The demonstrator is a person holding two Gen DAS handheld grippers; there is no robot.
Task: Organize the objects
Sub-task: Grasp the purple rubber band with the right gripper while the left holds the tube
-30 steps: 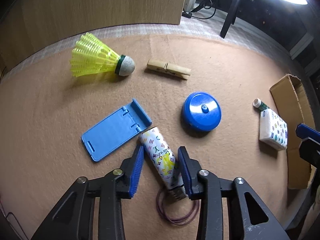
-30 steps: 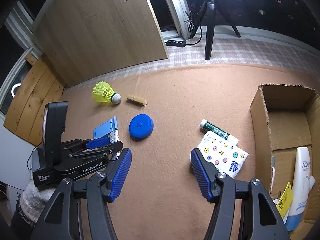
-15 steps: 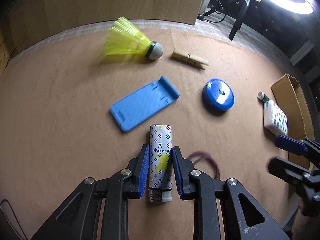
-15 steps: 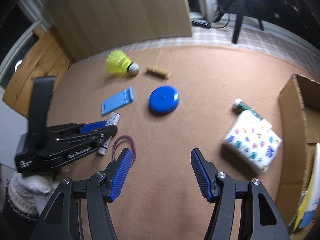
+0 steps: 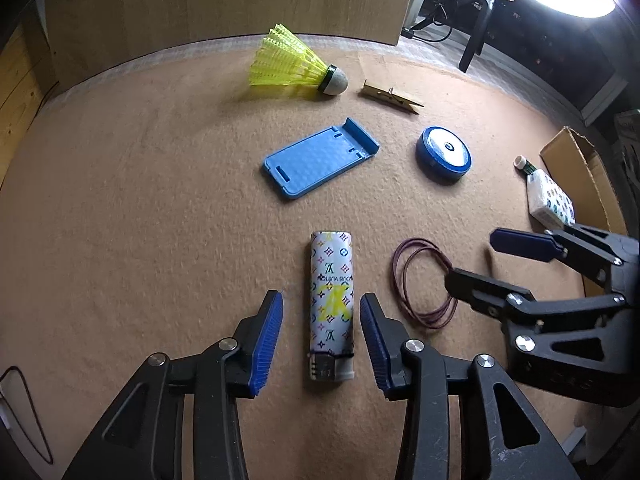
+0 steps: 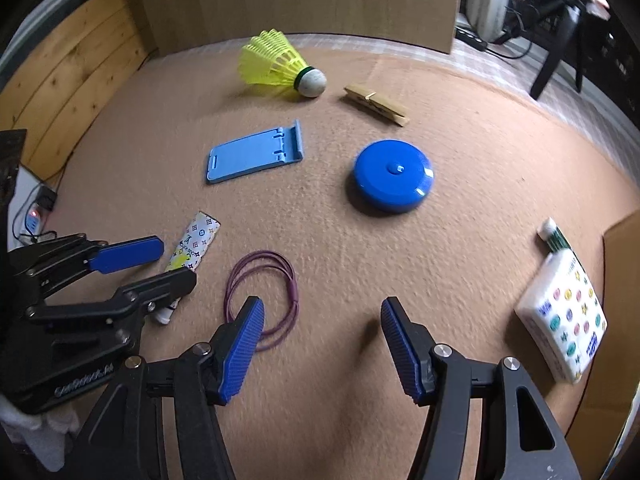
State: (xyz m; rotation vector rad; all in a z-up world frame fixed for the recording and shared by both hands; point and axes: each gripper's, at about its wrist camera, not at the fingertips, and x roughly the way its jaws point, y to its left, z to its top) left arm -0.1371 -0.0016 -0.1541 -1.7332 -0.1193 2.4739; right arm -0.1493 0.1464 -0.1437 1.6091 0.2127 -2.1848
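A patterned lighter (image 5: pixel 331 300) lies flat on the tan mat between the fingers of my left gripper (image 5: pixel 321 340). Its jaws are opening, and a gap shows on both sides of the lighter. To the lighter's right lies a loop of purple hair ties (image 6: pixel 295 290). My right gripper (image 6: pixel 322 344) hovers low over the mat there, its jaws closing with only bare mat between the pads. Its left finger (image 6: pixel 240 344) covers the loop's near edge. In the right wrist view the left gripper (image 6: pixel 148 264) still straddles the lighter (image 6: pixel 196 246).
Farther back lie a blue phone stand (image 5: pixel 320 158), a yellow shuttlecock (image 5: pixel 288 64), a wooden clothespin (image 5: pixel 392 98) and a round blue case (image 5: pixel 444 152). At the right sit a tissue pack (image 6: pixel 562 316), a small green tube (image 6: pixel 554 236) and a cardboard box (image 5: pixel 580 168).
The left gripper closed on the lighter, pulled it away from the phone stand and straightened it, then released it. The right gripper swung left and down to the hair ties.
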